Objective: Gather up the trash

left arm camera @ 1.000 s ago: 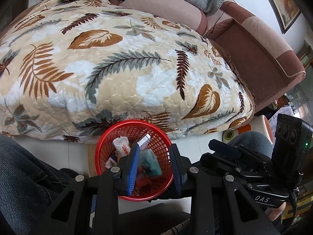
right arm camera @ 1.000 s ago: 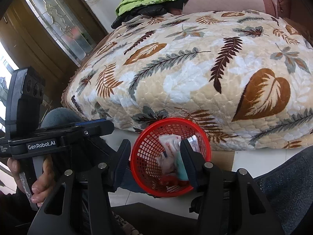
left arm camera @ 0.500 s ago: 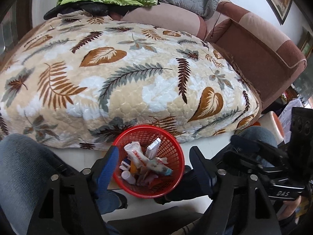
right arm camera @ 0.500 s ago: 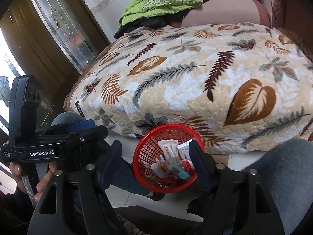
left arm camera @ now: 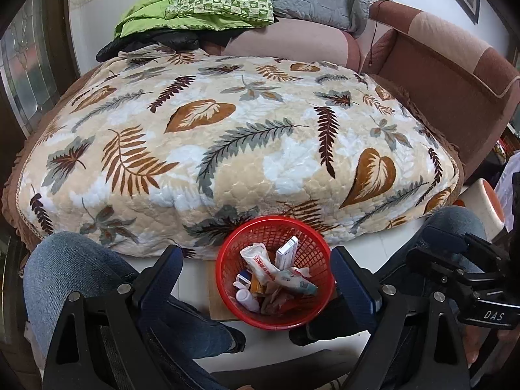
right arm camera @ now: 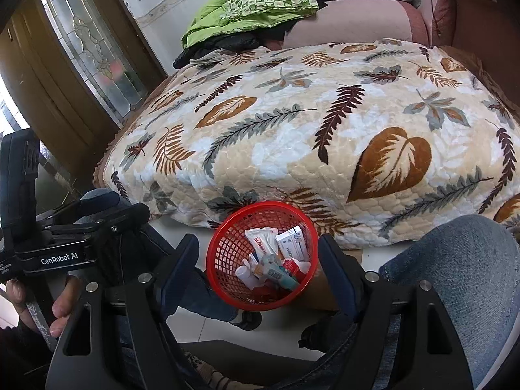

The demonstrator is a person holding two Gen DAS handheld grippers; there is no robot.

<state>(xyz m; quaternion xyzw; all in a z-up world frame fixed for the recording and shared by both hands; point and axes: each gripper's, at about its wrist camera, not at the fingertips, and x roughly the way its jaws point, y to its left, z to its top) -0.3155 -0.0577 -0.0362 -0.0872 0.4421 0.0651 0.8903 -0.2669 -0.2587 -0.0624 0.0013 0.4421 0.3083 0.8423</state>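
Left wrist view: we see our left hand-held gripper (left arm camera: 256, 273) spread wide, empty, above a red mesh basket (left arm camera: 227, 260) on the floor, just beside a leaf-patterned blanket (left arm camera: 227, 143). Tubes and small boxes of trash (left arm camera: 269, 273) fill the basket. Our right hand-held gripper (right arm camera: 256, 260) is likewise wide and holds nothing, framing the same basket between denim-clad knees.
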